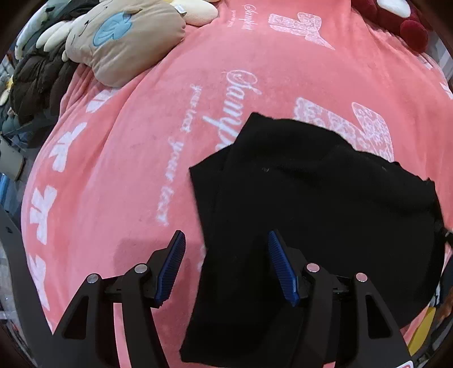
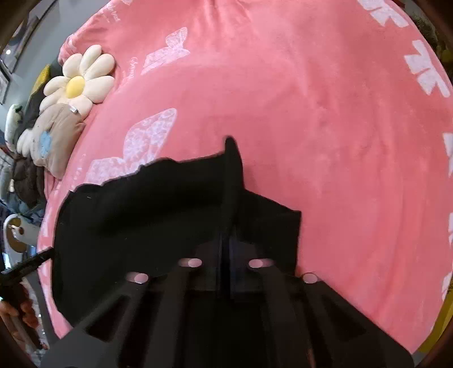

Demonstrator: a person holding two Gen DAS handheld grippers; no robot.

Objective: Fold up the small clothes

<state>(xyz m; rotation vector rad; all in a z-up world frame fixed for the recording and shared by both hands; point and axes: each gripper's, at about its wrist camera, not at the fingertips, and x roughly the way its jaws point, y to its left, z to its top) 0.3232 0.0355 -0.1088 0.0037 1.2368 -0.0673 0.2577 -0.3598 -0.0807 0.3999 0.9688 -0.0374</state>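
A small black garment (image 1: 311, 203) lies on a pink blanket (image 1: 127, 169), partly folded with overlapping layers. My left gripper (image 1: 226, 254) is open just above its near left edge; the blue pads (image 1: 170, 269) straddle that edge, with one over the blanket and one over the cloth. In the right wrist view my right gripper (image 2: 226, 246) is shut on a pinched fold of the black garment (image 2: 141, 215), and a ridge of cloth sticks up from between its fingers.
A tan plush cushion (image 1: 124, 42) and a dark jacket (image 1: 36, 82) lie at the far left of the bed. A flower-shaped cushion (image 2: 79, 82) sits by them. A red plush (image 1: 405, 25) is at the far right. The pink blanket (image 2: 339, 113) extends wide beyond the garment.
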